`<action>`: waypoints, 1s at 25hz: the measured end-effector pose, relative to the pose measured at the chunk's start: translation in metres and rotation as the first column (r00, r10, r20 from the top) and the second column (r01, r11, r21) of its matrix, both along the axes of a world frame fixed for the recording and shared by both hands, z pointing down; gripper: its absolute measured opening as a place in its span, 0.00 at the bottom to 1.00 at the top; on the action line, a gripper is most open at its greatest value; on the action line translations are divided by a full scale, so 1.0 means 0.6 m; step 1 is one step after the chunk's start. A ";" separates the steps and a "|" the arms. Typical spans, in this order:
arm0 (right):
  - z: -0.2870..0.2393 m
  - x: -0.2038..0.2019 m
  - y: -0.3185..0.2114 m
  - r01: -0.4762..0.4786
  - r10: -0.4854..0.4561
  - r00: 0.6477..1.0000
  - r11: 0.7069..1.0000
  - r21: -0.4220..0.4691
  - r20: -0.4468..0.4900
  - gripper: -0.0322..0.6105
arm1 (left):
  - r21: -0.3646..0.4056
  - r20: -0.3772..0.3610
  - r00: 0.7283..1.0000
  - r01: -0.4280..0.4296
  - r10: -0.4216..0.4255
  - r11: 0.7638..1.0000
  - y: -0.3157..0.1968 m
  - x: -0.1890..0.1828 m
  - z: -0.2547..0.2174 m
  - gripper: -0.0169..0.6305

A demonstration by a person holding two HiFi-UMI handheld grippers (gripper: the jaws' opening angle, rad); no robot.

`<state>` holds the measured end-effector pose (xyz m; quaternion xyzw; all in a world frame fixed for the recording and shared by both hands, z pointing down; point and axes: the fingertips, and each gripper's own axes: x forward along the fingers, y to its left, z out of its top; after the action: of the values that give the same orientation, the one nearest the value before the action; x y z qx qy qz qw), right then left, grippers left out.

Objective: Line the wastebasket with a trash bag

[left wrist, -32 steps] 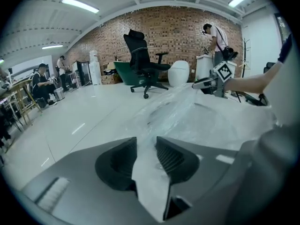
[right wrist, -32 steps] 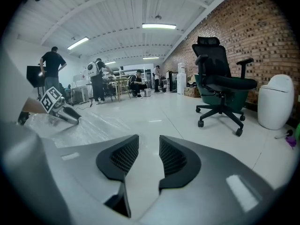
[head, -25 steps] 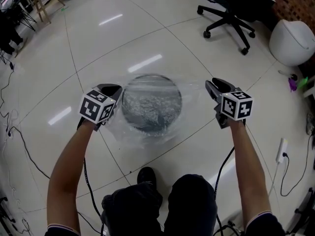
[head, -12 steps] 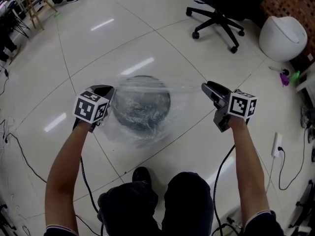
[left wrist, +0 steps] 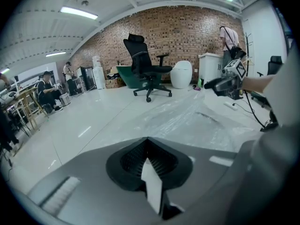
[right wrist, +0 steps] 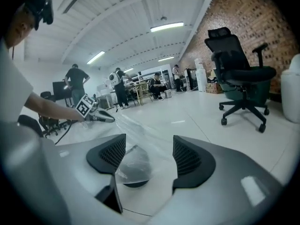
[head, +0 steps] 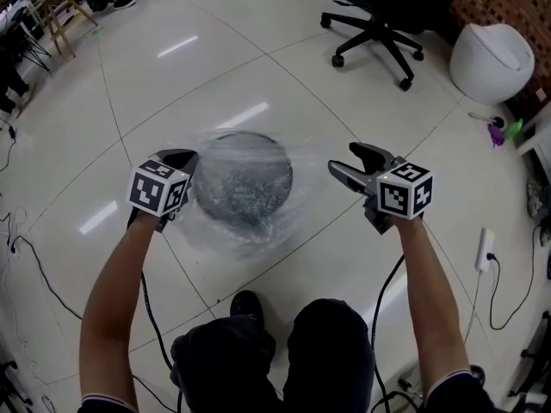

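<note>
Left hand-held gripper: at 9 o'clock of the wastebasket, jaws fully closed, pinching the edge of the clear trash bag.

Trash bag: draped loosely over the wastebasket's mouth, slack film spilling onto the floor around it. The wastebasket stands on the floor at 12 o'clock from the person's feet.

Right hand-held gripper: at 3 o'clock, clear of the bag, jaws opening and already wide apart, pads touching nothing.

Open floor around the wastebasket, office chair standing well beyond
</note>
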<state>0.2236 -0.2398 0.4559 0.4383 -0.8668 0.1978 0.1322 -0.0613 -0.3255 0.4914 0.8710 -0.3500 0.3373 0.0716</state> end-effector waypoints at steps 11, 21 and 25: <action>0.056 -0.060 -0.045 0.093 -0.088 0.955 0.996 0.007 -0.282 0.42 | 0.008 -0.029 1.000 -0.007 0.007 1.000 0.021 -0.001 -0.014 0.05; 0.065 -0.076 -0.021 0.165 -0.159 0.925 0.986 -0.012 -0.344 0.05 | 0.007 -0.075 0.996 -0.041 0.041 0.999 0.065 -0.005 -0.053 0.05; 0.029 -0.089 0.021 0.224 -0.209 0.917 0.975 0.004 -0.339 0.05 | 0.013 -0.066 0.996 -0.068 0.068 0.998 0.119 -0.013 -0.081 0.05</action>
<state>0.1702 -0.2274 0.4731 0.3699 -0.8785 0.0857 0.2900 -0.0690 -0.2540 0.4430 0.8934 -0.3194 0.3088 0.0670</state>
